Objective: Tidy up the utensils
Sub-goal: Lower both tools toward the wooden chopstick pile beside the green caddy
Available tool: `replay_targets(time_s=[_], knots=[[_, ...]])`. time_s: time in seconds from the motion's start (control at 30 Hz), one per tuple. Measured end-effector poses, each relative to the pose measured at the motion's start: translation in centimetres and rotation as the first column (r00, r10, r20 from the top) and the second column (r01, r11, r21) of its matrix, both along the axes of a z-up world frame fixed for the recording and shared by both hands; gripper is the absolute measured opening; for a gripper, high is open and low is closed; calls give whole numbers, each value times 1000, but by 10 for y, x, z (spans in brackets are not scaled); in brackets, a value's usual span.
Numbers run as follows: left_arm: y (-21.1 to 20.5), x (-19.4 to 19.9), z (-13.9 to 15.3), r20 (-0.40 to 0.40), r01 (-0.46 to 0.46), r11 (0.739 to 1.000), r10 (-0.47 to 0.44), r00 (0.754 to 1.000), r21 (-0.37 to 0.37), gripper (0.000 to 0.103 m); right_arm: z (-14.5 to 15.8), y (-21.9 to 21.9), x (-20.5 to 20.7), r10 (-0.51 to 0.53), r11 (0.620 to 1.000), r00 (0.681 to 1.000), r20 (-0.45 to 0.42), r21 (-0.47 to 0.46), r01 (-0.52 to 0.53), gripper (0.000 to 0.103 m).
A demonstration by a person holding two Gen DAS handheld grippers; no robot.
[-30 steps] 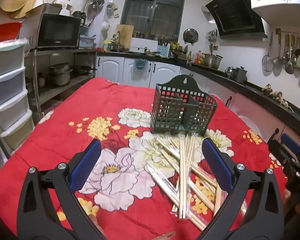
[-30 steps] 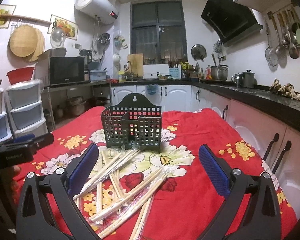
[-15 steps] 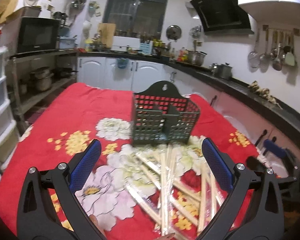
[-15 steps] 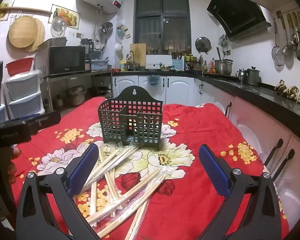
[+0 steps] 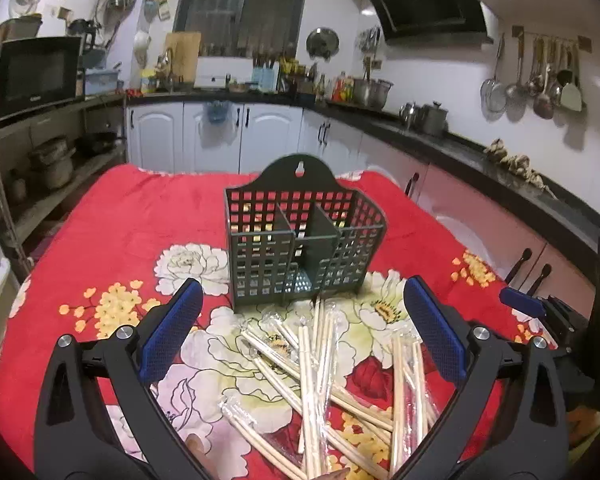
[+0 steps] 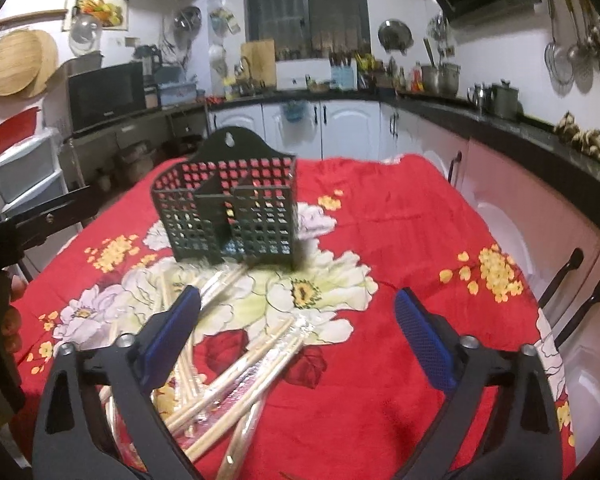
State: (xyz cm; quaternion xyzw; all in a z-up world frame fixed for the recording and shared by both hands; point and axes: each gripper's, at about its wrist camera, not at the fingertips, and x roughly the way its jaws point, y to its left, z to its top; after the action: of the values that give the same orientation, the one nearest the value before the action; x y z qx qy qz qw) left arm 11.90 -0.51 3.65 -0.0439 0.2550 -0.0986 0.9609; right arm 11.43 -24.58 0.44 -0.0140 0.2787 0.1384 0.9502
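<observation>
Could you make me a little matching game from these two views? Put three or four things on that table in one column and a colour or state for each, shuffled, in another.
Things:
1. dark green plastic grid utensil caddy
2. pale wooden chopsticks in clear wrappers
3. flowered tablecloth
4. left gripper

States:
A. red, spread over the table
B. open, holding nothing
C. upright, compartments bare
D. lying loose in a crossed pile

Pairs: 1-C, 2-D, 3-A, 4-B
</observation>
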Motion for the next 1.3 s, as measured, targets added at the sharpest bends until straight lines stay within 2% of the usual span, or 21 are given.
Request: replay_targets(time_s=[0.13, 0.23, 0.47, 0.57, 0.7, 0.8, 0.87, 0.97, 1.1, 1.2, 1.3], knots=[[5, 15, -10, -60, 3, 1000, -4, 998, -18, 93, -11, -1, 13, -10, 1000, 999, -54, -24, 8, 81], [6, 26, -21, -99, 10, 1000, -10, 995, 9, 92, -16, 1, 19, 1, 999, 997, -80, -36, -4, 79], [9, 48, -46, -204, 50, 999, -46, 978, 16, 70, -28, 4, 36, 18, 1000, 985, -174, -10, -20, 77], [7, 57, -56, -250, 86, 996, -84, 965, -5, 68, -34, 5, 40, 23, 1000, 979, -202, -10, -26, 73], [4, 71, -68, -309, 125, 991, -135, 941, -50, 60, -39, 6, 46, 21, 1000, 973, -229, -8, -23, 64], [1, 80, -71, -329, 144, 988, -154, 932, -55, 54, -43, 5, 50, 22, 1000, 968, -250, -2, -23, 58], [-2, 86, -73, -341, 160, 985, -172, 924, -62, 49, -46, 4, 53, 34, 999, 962, -271, 18, -30, 50], [-3, 97, -77, -370, 175, 981, -196, 908, -89, 41, -51, 2, 59, 40, 998, 953, -301, 48, -27, 44], [0, 108, -86, -403, 162, 977, -204, 892, -136, 38, -55, -2, 66, 64, 994, 938, -340, 103, -31, 37], [3, 114, -91, -413, 147, 975, -203, 887, -165, 36, -60, -4, 72, 76, 990, 925, -372, 141, -25, 35], [2, 118, -92, -414, 153, 974, -211, 885, -170, 34, -64, -7, 76, 75, 988, 918, -390, 156, -14, 29]])
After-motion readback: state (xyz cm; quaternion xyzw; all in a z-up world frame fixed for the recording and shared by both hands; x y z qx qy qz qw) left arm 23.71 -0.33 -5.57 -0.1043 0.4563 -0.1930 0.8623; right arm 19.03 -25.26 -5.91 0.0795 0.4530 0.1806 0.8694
